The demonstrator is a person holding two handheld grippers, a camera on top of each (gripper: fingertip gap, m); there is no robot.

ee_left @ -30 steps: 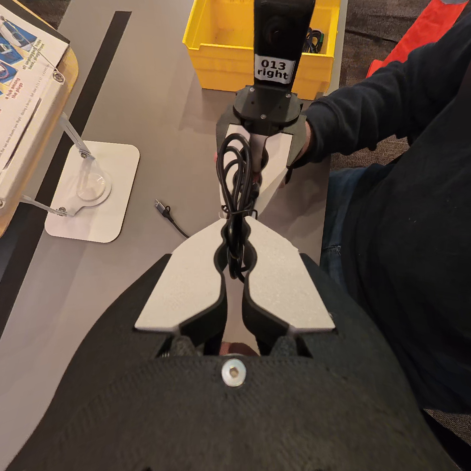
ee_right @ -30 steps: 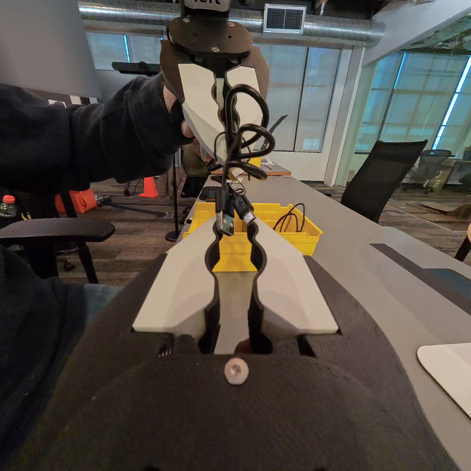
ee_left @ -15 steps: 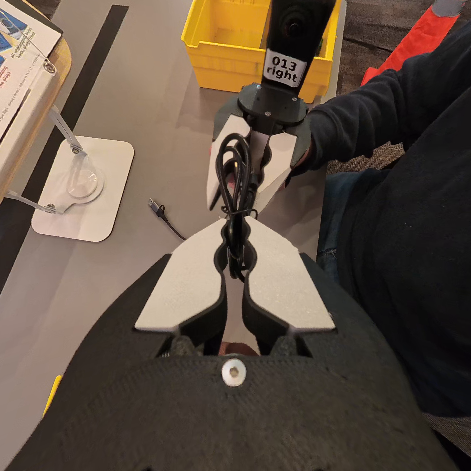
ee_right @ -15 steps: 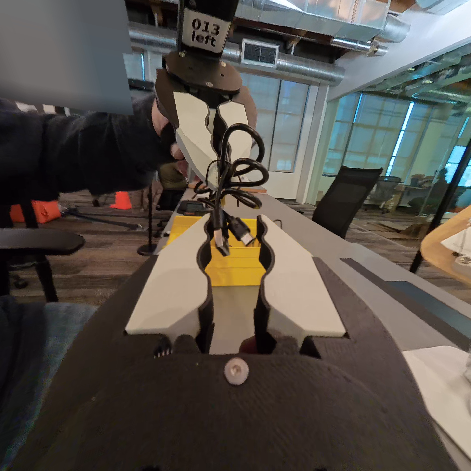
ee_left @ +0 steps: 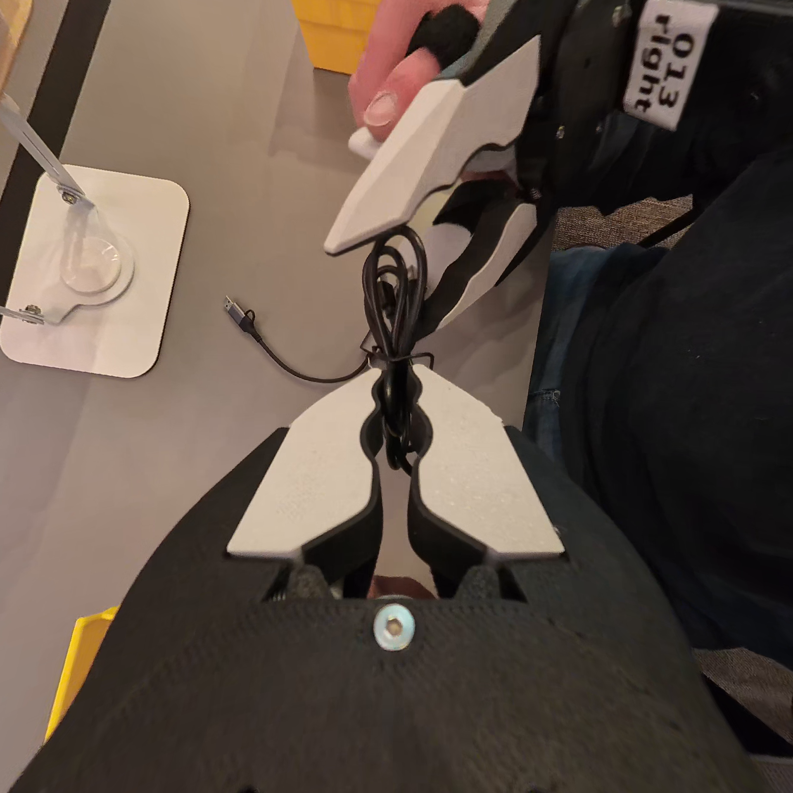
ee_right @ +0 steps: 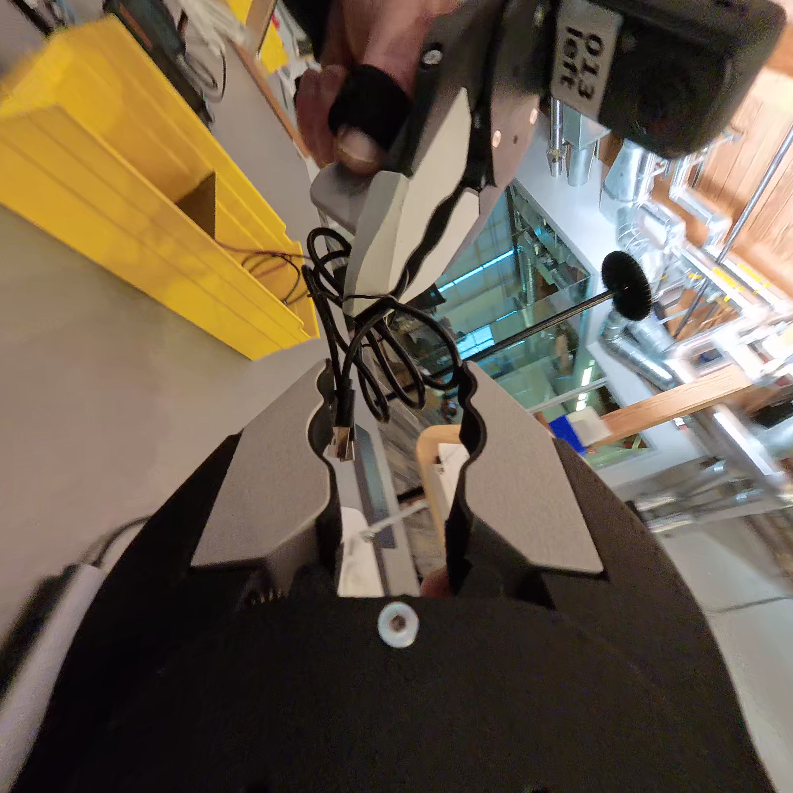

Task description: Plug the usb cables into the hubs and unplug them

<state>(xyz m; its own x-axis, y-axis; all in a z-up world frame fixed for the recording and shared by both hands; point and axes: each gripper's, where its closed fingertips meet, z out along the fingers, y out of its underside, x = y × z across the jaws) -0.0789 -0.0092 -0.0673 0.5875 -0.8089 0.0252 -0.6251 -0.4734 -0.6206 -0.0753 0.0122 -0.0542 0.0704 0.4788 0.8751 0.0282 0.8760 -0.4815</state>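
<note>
My left gripper [ee_left: 394, 375] is shut on a bundled black USB cable [ee_left: 394, 296], tied with a thin twist tie and held above the grey table [ee_left: 171, 429]. My right gripper [ee_left: 382, 287] is open, rolled on its side, with its fingers on either side of the bundle's loops. In the right wrist view the right gripper [ee_right: 394, 369] is open and the cable [ee_right: 377, 343] hangs from the left gripper [ee_right: 364, 296]. One USB plug [ee_right: 343, 440] of the cable sits between the fingers, close to the left finger, not gripped.
A second black cable with a grey USB plug [ee_left: 235, 310] lies loose on the table. A white stand base [ee_left: 94, 274] sits at the left. A yellow bin [ee_right: 128, 193] stands at the far end; another yellow bin corner [ee_left: 81, 665] shows at the lower left. A person's dark clothing fills the right.
My right gripper has come closer, rolled about a quarter turn and opened wider around the bundle. My left gripper still holds the bundle; the view has shifted slightly over the table.
</note>
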